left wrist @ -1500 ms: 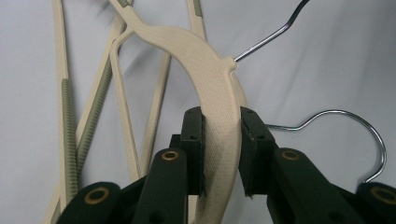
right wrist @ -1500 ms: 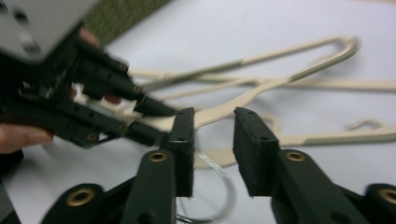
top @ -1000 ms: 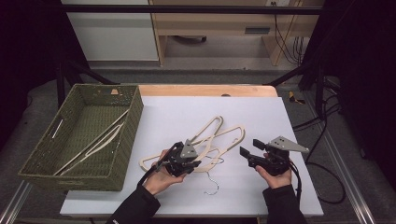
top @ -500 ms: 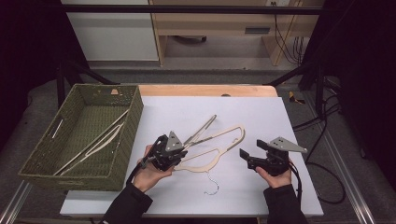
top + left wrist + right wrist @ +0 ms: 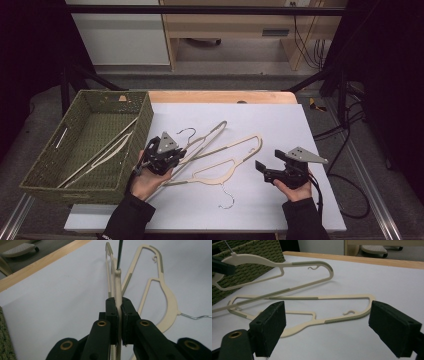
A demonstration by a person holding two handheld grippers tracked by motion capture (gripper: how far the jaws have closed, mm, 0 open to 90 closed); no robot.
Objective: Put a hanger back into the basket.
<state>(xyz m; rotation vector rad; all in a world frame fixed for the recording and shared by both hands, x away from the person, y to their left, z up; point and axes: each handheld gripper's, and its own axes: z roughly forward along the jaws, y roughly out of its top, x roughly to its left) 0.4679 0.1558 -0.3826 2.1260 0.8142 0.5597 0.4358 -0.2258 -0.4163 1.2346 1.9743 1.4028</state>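
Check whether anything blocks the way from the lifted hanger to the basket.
Nothing visible does. The left gripper holds the lifted hanger right beside the basket; only its near wall lies between. Hangers already inside leave room.

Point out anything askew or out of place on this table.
One hanger is tilted off the table, clamped in the left gripper, and crosses over the hanger lying flat. More hangers already lie in the green basket. Nothing looks damaged or spilled.

no readable text, no labels, no brands, no numbers anywhere
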